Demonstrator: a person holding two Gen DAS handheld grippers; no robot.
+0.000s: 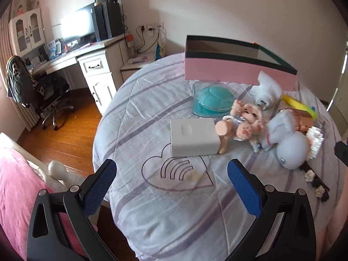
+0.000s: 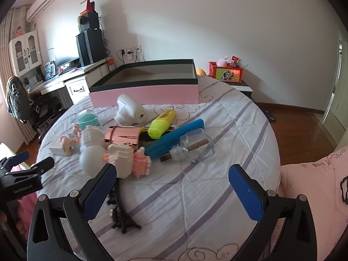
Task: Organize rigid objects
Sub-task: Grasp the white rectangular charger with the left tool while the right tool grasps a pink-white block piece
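left gripper (image 1: 171, 171) wide, empty | right gripper (image 2: 171, 176) wide, empty | white box (image 1: 193, 140) mid-bed: likely light, stiff, smooth; grip across short sides | pink tray (image 2: 145, 93) at far edge

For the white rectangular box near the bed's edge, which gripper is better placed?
Left. The open left gripper faces the white rectangular box head-on, with bare quilt between. The open right gripper faces the clear glass bottle; that box lies far to its left.
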